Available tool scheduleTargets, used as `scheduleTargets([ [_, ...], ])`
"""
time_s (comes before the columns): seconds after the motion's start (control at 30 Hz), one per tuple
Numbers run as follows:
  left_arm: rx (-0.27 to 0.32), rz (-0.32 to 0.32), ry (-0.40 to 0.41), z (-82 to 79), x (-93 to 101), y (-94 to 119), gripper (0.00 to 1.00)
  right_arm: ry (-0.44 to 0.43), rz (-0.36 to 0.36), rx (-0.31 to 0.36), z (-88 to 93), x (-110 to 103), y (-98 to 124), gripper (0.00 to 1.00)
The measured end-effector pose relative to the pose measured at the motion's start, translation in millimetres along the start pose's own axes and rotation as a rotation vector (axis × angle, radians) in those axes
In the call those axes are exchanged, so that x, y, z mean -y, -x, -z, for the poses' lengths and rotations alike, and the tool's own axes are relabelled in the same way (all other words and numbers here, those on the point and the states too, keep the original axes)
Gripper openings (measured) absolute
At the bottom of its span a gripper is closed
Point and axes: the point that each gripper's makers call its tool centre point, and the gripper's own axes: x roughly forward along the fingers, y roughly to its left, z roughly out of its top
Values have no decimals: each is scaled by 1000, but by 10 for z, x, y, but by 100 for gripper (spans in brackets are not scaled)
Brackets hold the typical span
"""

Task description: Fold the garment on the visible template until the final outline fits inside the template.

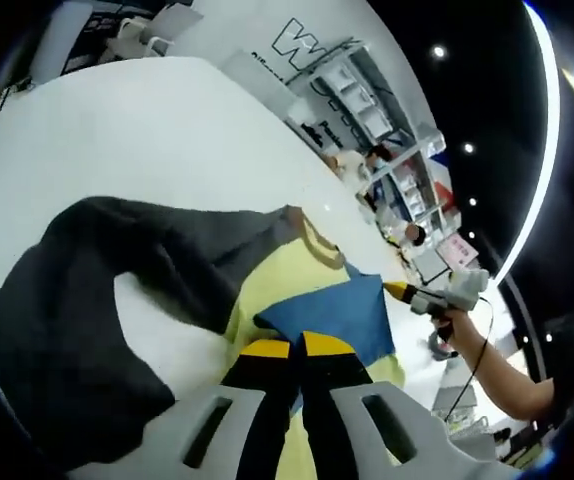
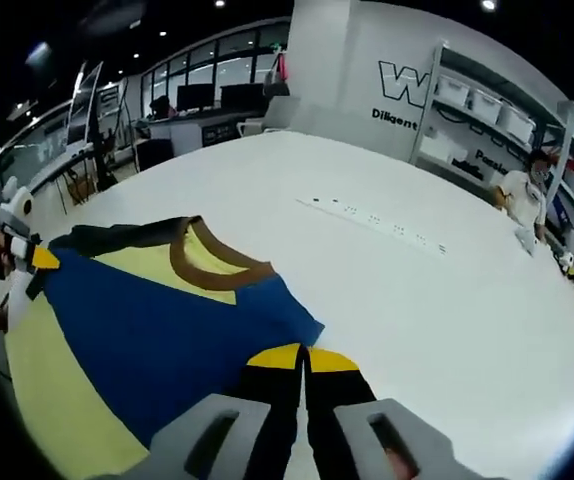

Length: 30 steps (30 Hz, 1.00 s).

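Soft, light garment, blue panel toward 12 o'clock of each gripper; left gripper and right gripper both pinch its blue edge; best held at hems.

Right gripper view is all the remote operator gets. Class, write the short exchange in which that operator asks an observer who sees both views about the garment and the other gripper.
Operator: How far does the dark part of the garment reach?
Observer: In the left gripper view, the garment has a dark grey section that spreads wide across the white table and curves round a bare patch.
Operator: What is the left gripper doing?
Observer: The left gripper has its jaws closed together on the near edge of the blue panel.
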Motion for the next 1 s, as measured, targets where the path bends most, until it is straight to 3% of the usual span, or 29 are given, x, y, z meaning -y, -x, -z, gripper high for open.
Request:
scheduleTargets([
  [0.17, -37, -12, -86, -147, -15, -187, 0, -49, 15, -10, 74, 102, -15, 0],
  [0.33, -64, -8, -115, -293, -41, -389, 0, -104, 24, -22, 162, 179, -44, 0],
  [0.67, -136, -44, -145, -294, -232, -657, 0, -155, 41, -49, 282, 224, -103, 0],
  [0.93, -114, -43, -118, -311, -272, -681, 0, -139, 42, -72, 357, 202, -134, 0],
  [1.0, -91, -73, -181, -345, -310, -647, 0, -124, 44, -68, 354, 211, -136, 0],
])
